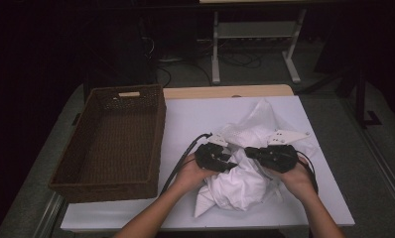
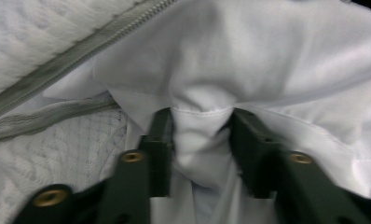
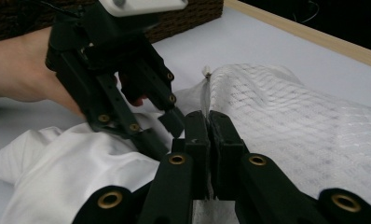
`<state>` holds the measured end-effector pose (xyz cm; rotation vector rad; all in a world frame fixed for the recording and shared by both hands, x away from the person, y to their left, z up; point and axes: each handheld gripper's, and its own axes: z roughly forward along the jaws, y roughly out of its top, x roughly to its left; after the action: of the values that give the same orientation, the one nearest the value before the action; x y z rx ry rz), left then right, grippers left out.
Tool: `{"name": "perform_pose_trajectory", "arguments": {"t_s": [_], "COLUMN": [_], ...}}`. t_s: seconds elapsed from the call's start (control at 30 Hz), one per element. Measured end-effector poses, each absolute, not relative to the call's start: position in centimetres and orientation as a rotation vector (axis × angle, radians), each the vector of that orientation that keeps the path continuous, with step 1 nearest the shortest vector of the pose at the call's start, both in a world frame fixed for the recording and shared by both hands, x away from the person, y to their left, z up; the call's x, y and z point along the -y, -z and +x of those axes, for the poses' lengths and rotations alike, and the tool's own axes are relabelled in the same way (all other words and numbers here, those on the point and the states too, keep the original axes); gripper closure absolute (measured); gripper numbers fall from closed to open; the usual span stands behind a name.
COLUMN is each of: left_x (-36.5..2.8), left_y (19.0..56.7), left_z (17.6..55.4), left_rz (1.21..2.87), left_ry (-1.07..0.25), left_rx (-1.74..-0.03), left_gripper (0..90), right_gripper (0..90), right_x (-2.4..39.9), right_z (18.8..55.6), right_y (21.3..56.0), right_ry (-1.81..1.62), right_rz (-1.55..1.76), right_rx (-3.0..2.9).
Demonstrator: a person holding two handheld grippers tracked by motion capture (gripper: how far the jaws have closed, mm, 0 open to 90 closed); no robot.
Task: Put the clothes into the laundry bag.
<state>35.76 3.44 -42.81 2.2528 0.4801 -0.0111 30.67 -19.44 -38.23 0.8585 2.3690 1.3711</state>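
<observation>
Your left gripper (image 1: 229, 159) has its jaws partly open around a bunched fold of the white cloth (image 1: 237, 186); in the left gripper view the fold (image 2: 200, 135) fills the gap and both pads press on it, so it has a hold. Your right gripper (image 1: 252, 152) is closed almost fully on the edge of the mesh bag (image 3: 286, 121), pinching it by the zipper (image 3: 206, 88) seam.

The cloth and bag lie together in one crumpled heap on the white table (image 1: 195, 116), right of centre and near your edge. The mesh part rises toward the far side, the smooth cloth spills toward you. In the left gripper view the grey zipper (image 2: 81, 51) runs slantwise above the fold, with mesh on both sides of it.

The two grippers face each other over the heap, tips close together; the right gripper view shows the left gripper (image 3: 162, 128) just beside your right jaws, its tips buried in the cloth. Loose folds crowd both sets of jaws.

A brown wicker basket (image 1: 158, 124) stands on the left side of the table, near the heap but apart from it. Each gripper's cable trails back along your forearm. Beyond the table, a desk frame and cords sit on the dark floor.
</observation>
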Motion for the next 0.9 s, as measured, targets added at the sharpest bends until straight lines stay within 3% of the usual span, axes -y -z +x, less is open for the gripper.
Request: {"name": "perform_pose_trajectory", "arguments": {"t_s": [0.07, 0.13, 0.63, 0.9], "left_x": [-3.3, -3.1, -2.4, -2.1], "left_y": [42.5, 42.0, 40.1, 40.8], "left_z": [35.8, 35.8, 37.1, 37.3], "left_rz": [2.263, 2.265, 2.198, 2.180], "left_ry": [-0.012, -0.053, -0.178, -0.178], "left_rx": [-0.481, -0.498, -0.594, -0.617], "left_gripper": [80.0, 82.8, 84.1, 82.9], "right_gripper": [86.7, 86.9, 87.5, 87.6], "right_x": [19.3, 19.1, 18.6, 17.2], "right_z": [30.6, 30.5, 29.9, 29.4], "right_y": [38.2, 38.2, 37.8, 37.6], "right_ry": [-1.377, -1.377, -1.427, -1.444], "right_rz": [0.845, 0.831, 0.793, 0.745], "right_rx": [-2.376, -2.382, -2.391, -2.421]}}
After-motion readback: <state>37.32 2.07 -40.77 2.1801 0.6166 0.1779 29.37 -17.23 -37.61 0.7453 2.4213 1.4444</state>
